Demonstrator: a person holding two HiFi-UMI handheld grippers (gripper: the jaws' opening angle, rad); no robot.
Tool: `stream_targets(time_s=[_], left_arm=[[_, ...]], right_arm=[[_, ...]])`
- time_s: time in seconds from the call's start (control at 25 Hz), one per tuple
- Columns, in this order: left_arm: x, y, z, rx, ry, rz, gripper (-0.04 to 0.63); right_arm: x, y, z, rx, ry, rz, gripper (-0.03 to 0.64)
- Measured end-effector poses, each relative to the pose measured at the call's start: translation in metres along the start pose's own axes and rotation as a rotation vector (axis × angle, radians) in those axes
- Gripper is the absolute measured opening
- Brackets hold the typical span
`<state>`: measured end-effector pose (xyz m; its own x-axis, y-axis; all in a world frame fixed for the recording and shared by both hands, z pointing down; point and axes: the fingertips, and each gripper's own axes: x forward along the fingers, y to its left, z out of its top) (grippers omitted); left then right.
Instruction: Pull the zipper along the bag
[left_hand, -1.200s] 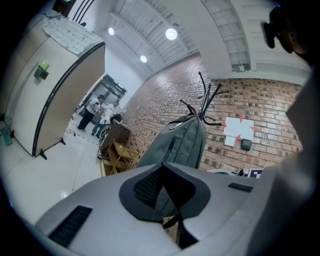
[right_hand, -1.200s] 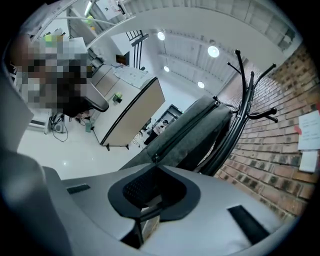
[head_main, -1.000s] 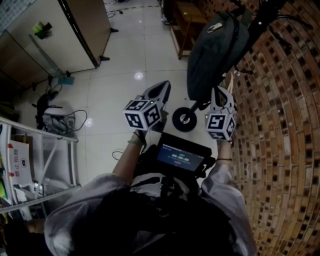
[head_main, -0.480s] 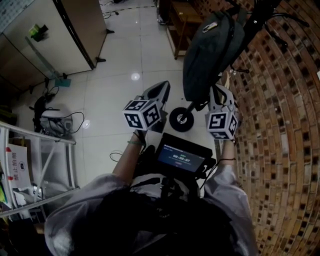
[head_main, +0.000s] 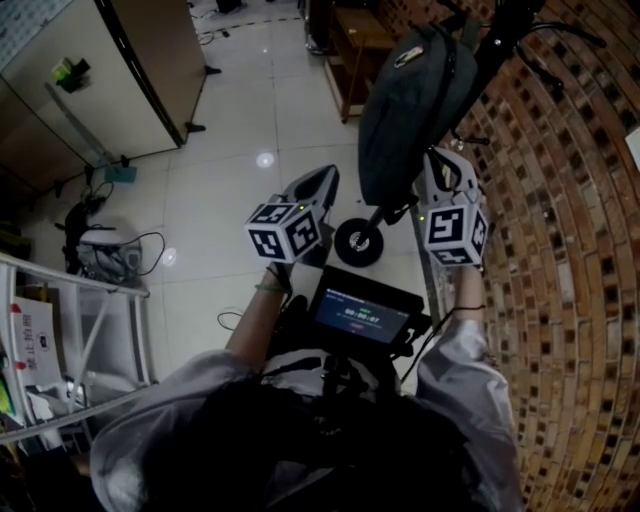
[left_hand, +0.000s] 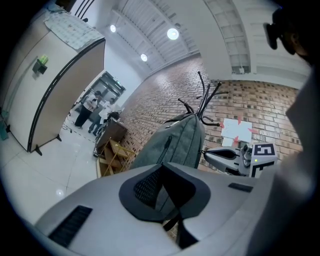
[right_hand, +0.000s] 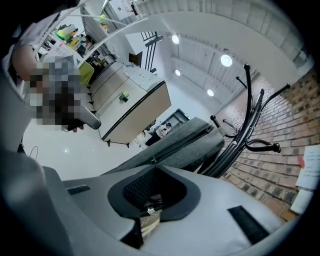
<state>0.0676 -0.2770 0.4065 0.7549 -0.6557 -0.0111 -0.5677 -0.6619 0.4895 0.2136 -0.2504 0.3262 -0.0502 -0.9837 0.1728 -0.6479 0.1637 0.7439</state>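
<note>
A dark grey backpack (head_main: 410, 100) hangs from a black coat stand (right_hand: 245, 125) by the brick wall. My right gripper (head_main: 442, 168) is at the bag's right side, level with its lower half. In the right gripper view its jaws (right_hand: 151, 200) are shut on the zipper pull (right_hand: 149, 215), a metal ring with a tan tab, and the zipper line (right_hand: 180, 137) runs away along the bag. My left gripper (head_main: 322, 183) sits left of the bag's bottom. In its own view the jaws (left_hand: 167, 200) look shut on a dark strap (left_hand: 173, 222) below the bag (left_hand: 175, 145).
A brick wall (head_main: 560, 250) closes the right side. A black wheel (head_main: 358, 242) stands on the tiled floor under the bag, a wooden shelf (head_main: 352, 45) behind it. A tall cabinet (head_main: 90, 80) and a metal rack (head_main: 80, 300) are at the left. People (left_hand: 92, 107) stand far off.
My right gripper has risen along the bag's side, still shut on the zipper pull. The left gripper has kept its place.
</note>
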Motion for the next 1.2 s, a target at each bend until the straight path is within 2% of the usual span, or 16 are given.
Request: stream_targets(time_s=[0.64,1.2], left_arm=[[0.003,-0.001,0.001,0.007,0.006,-0.011,0.008],[0.002,0.0,0.003,0.005,0.004,-0.02,0.008]], right_arm=[[0.002,-0.014,0.015,-0.023,-0.021,0.028,0.023],[0.005,-0.048,0.031,-0.046,-0.014,-0.016,0.028]])
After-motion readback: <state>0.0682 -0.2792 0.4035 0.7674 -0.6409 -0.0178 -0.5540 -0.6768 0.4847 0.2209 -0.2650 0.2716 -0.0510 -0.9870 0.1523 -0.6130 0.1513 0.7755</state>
